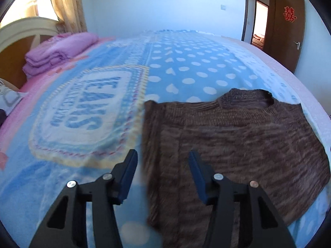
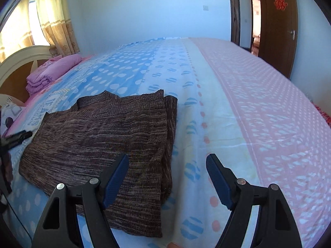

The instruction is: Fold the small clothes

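Observation:
A brown knitted sweater lies flat on the bed, collar away from me, both sides folded inward. It also shows in the right wrist view, with a folded edge along its right side. My left gripper is open and empty, hovering above the sweater's left edge near its lower part. My right gripper is open and empty, above the sweater's right edge and the blanket beside it. The left gripper's tip shows at the far left of the right wrist view.
The bed carries a blue polka-dot blanket with a lettered panel and a pink sheet. Folded purple bedding lies by the headboard. A brown door stands open at the back right.

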The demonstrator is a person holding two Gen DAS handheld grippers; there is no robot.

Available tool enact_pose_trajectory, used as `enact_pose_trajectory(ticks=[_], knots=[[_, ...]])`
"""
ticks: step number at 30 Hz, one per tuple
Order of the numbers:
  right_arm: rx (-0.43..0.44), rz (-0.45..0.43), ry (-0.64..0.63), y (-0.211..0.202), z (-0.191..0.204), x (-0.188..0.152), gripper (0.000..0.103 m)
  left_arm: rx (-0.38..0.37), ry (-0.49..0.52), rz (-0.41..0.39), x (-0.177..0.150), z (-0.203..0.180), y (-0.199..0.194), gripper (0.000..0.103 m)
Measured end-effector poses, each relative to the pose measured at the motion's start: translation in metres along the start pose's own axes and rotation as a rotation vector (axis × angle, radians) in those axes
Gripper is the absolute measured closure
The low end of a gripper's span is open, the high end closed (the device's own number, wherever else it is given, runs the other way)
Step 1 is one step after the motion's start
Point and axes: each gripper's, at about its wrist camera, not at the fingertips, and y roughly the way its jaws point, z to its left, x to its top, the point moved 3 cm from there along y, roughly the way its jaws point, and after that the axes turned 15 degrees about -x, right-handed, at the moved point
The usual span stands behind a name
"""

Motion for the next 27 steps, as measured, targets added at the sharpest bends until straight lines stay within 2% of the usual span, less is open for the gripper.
enact_pose_trajectory(ticks=[3,4,5,6,8,10,13,16,20,23,25,26,27], knots=[[0.000,-0.012,0.031,0.002,-0.003,-0.007,0.025,-0.002,0.025,0.049,0.011,-0.008,0.027,0.052],[-0.004,-0.022,0.034,0.003,-0.003,-0.009,0.025,0.011,0.030,0.065,0.011,-0.009,0.034,0.059],[-0.008,-0.030,0.033,0.004,-0.002,-0.012,0.025,0.011,0.027,0.082,0.011,-0.009,0.040,0.084],[-0.012,-0.033,0.032,0.005,-0.002,-0.014,0.025,-0.010,0.018,0.098,0.011,-0.008,0.046,0.092],[0.003,-0.028,0.058,0.007,-0.007,-0.015,0.025,-0.002,0.030,0.074,0.010,-0.008,0.041,0.097],[0.011,-0.033,0.095,0.006,-0.015,-0.015,0.025,0.022,0.037,0.039,0.006,-0.008,0.033,0.097],[0.024,-0.009,0.148,0.013,-0.026,-0.018,0.025,0.032,-0.015,-0.013,-0.001,0.002,0.022,0.097],[0.022,0.014,0.176,0.018,-0.031,-0.018,0.025,0.043,-0.049,-0.006,-0.004,0.009,0.024,0.097],[0.011,-0.031,0.128,0.007,-0.021,-0.005,0.025,0.079,-0.031,0.003,-0.004,0.005,0.031,0.096],[0.055,-0.054,0.014,-0.001,0.015,0.019,0.030,0.138,0.007,0.004,-0.005,-0.002,0.032,0.091],[0.122,-0.036,-0.061,-0.001,0.049,0.030,0.033,0.162,0.011,-0.015,-0.006,-0.003,0.027,0.077],[0.174,-0.014,-0.102,0.000,0.071,0.033,0.037,0.167,-0.010,-0.037,-0.006,0.000,0.021,0.057],[0.216,0.003,-0.133,0.002,0.088,0.035,0.047,0.162,-0.050,-0.077,-0.008,0.005,0.011,0.037]])
